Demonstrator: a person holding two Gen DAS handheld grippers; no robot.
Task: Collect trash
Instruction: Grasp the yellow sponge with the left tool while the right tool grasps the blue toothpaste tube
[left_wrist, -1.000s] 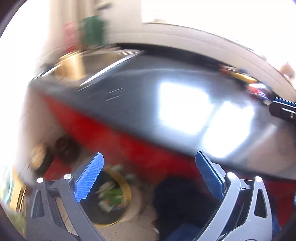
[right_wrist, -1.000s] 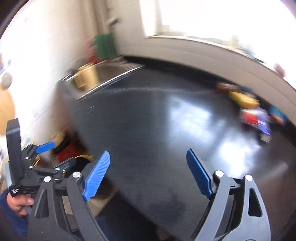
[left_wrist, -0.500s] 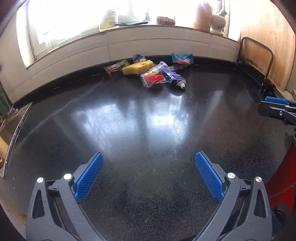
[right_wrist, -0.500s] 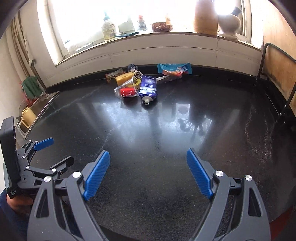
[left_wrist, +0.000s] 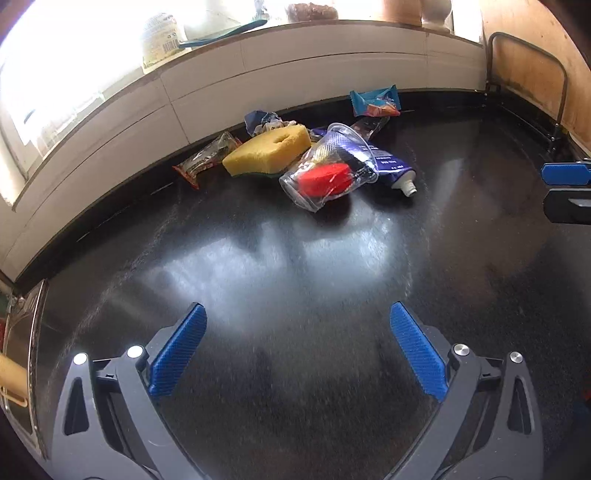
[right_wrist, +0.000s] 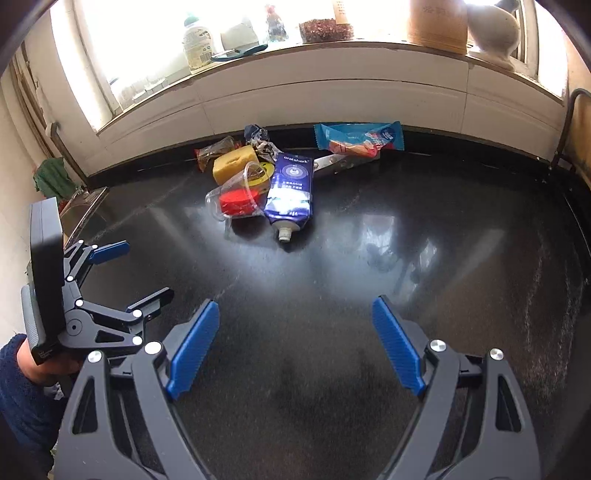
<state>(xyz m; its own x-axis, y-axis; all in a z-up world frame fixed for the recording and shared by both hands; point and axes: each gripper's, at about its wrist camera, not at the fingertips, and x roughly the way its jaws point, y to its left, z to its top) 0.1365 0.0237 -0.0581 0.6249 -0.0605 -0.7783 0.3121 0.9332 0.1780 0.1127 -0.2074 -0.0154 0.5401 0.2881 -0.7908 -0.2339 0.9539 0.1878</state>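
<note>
A heap of trash lies at the back of the black counter (left_wrist: 295, 332): a clear plastic cup (left_wrist: 325, 173) with a red lump inside, a yellow sponge (left_wrist: 267, 149), a blue toothpaste tube (right_wrist: 291, 188), a blue snack wrapper (right_wrist: 358, 138), a brown wrapper (left_wrist: 203, 160) and a crumpled dark wrapper (left_wrist: 264, 120). My left gripper (left_wrist: 297, 347) is open and empty, well short of the heap. My right gripper (right_wrist: 293, 343) is open and empty, also short of the heap. The left gripper also shows in the right wrist view (right_wrist: 125, 273).
A white tiled backsplash (right_wrist: 332, 99) and a windowsill with a bottle (right_wrist: 197, 40), jars and a vase (right_wrist: 495, 29) run behind the heap. A sink (right_wrist: 79, 210) lies at the left. A metal rack (left_wrist: 528, 85) stands at the right.
Both views swung up from the bin and floor to the counter, then moved forward toward the heap, which now looks larger. Both grippers stay open.
</note>
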